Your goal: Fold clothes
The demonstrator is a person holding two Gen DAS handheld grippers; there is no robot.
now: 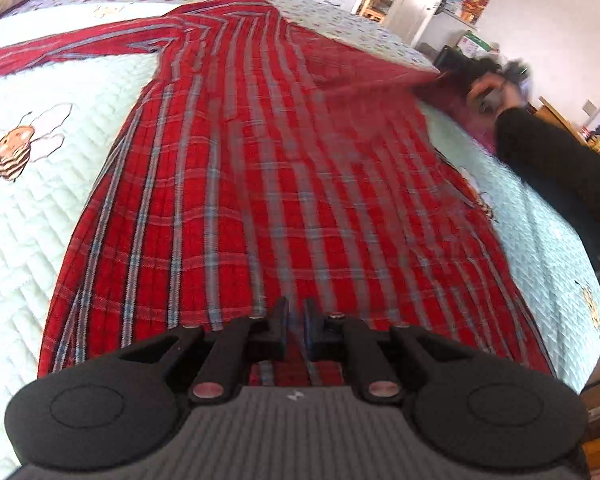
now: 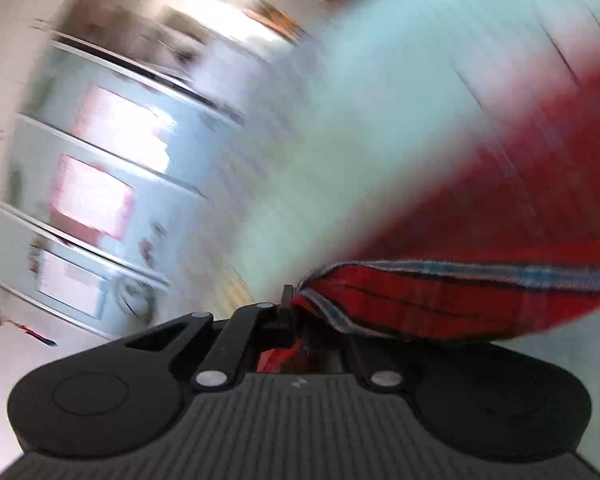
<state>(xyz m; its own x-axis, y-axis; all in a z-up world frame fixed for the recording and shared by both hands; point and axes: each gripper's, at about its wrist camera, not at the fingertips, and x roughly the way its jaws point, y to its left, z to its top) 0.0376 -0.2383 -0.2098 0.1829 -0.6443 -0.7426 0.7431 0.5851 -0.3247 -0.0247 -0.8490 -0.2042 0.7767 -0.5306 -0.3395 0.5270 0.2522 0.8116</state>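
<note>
Barely begun: red plaid shirt [image 1: 260, 168] spread flat on the bed [image 1: 40, 216] ahead of the near-shut, empty left gripper [image 1: 295, 322], one sleeve pinched in the closed right gripper [image 2: 300, 308], body and far sleeve not yet folded

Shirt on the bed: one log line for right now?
shirt: spread on bed | right gripper: shut on sleeve | left gripper: shut, at hem
</note>
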